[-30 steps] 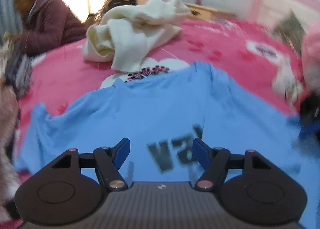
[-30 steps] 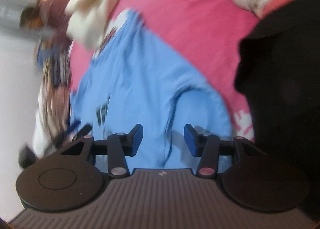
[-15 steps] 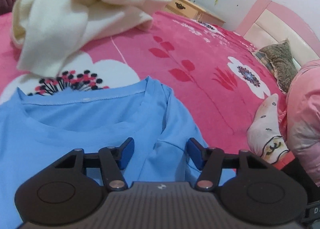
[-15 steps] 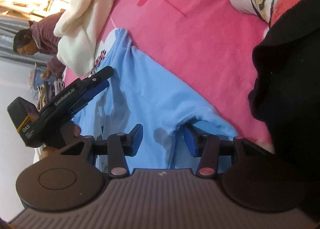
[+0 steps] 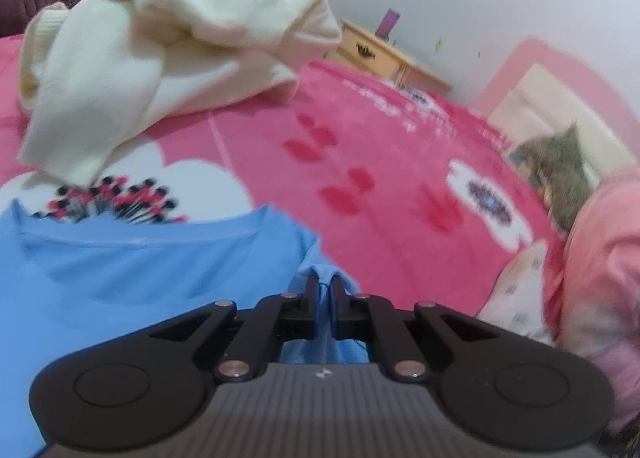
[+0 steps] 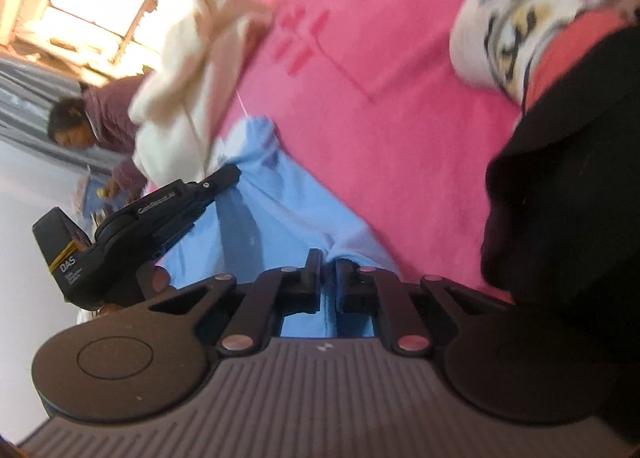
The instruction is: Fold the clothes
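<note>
A light blue T-shirt (image 5: pixel 132 278) lies on the pink flowered bedspread (image 5: pixel 384 162), neckline facing away. My left gripper (image 5: pixel 325 278) is shut on a pinch of the shirt's fabric at the right shoulder. In the right wrist view the blue T-shirt (image 6: pixel 280 218) runs up from my right gripper (image 6: pixel 328 258), which is shut on a fold of its right edge. The left gripper (image 6: pixel 228 174) shows there as a black tool pinching the shirt near the collar end.
A crumpled cream sweater (image 5: pixel 152 58) lies on the bed beyond the collar. A patterned sock (image 6: pixel 508 34) and black clothing (image 6: pixel 572 194) are at the right. A wooden dresser (image 5: pixel 384 58) and pink headboard (image 5: pixel 552 94) stand behind. A person (image 6: pixel 88 126) sits at the far left.
Both grippers were open over the shirt half a second ago; now both have closed on its fabric. The left gripper has shifted slightly right along the shoulder.
</note>
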`<state>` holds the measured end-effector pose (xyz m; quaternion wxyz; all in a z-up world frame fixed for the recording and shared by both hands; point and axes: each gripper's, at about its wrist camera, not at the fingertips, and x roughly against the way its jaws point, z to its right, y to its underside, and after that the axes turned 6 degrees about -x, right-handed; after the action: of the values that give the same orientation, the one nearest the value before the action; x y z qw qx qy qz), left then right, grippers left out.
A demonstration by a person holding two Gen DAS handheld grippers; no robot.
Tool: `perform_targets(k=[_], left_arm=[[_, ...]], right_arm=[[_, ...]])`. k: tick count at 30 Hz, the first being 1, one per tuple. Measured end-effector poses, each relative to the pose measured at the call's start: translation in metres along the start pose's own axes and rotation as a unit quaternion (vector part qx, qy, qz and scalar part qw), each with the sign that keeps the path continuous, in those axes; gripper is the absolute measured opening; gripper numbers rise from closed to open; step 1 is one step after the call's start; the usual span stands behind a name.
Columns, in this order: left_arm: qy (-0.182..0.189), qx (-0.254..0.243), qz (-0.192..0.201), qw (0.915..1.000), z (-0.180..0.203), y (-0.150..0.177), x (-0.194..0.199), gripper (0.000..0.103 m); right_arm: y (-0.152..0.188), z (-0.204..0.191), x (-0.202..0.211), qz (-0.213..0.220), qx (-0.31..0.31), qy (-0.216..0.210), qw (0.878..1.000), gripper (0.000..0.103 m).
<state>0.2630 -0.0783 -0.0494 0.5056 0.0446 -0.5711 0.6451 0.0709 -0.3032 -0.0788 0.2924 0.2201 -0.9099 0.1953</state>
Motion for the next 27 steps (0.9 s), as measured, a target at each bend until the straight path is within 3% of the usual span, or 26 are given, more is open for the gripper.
perform_targets(k=[3, 8, 15, 19, 20, 23, 24, 27], left_arm=[[0.011, 0.006, 0.005, 0.9999, 0.012, -0.011, -0.014, 0.006], [0.023, -0.025, -0.011, 0.9994, 0.04, -0.018, -0.053, 0.006], [0.01, -0.068, -0.05, 0.9964, 0.059, -0.014, -0.11, 0.007], [0.007, -0.085, -0.053, 0.995, 0.062, -0.016, -0.117, 0.011], [0.01, -0.082, -0.06, 0.9948, 0.062, -0.019, -0.115, 0.015], [0.004, -0.08, -0.062, 0.9948, 0.062, -0.029, -0.101, 0.042], [-0.003, -0.082, -0.055, 0.9951, 0.062, -0.032, -0.095, 0.046], [-0.049, -0.089, -0.012, 0.9948, 0.057, -0.041, -0.068, 0.044]], right_arm=[[-0.002, 0.005, 0.012, 0.038, -0.016, 0.005, 0.999, 0.005], [-0.003, 0.02, 0.022, 0.079, -0.061, 0.023, 0.995, 0.004], [-0.005, 0.026, 0.006, 0.08, -0.052, 0.067, 0.993, 0.004], [-0.006, 0.023, 0.004, 0.08, -0.044, 0.081, 0.993, 0.004], [-0.006, 0.023, 0.005, 0.079, -0.048, 0.082, 0.992, 0.004], [-0.006, 0.023, 0.008, 0.078, -0.058, 0.086, 0.992, 0.006], [-0.006, 0.023, 0.009, 0.079, -0.06, 0.087, 0.991, 0.006], [-0.006, 0.023, 0.015, 0.083, -0.073, 0.087, 0.99, 0.01]])
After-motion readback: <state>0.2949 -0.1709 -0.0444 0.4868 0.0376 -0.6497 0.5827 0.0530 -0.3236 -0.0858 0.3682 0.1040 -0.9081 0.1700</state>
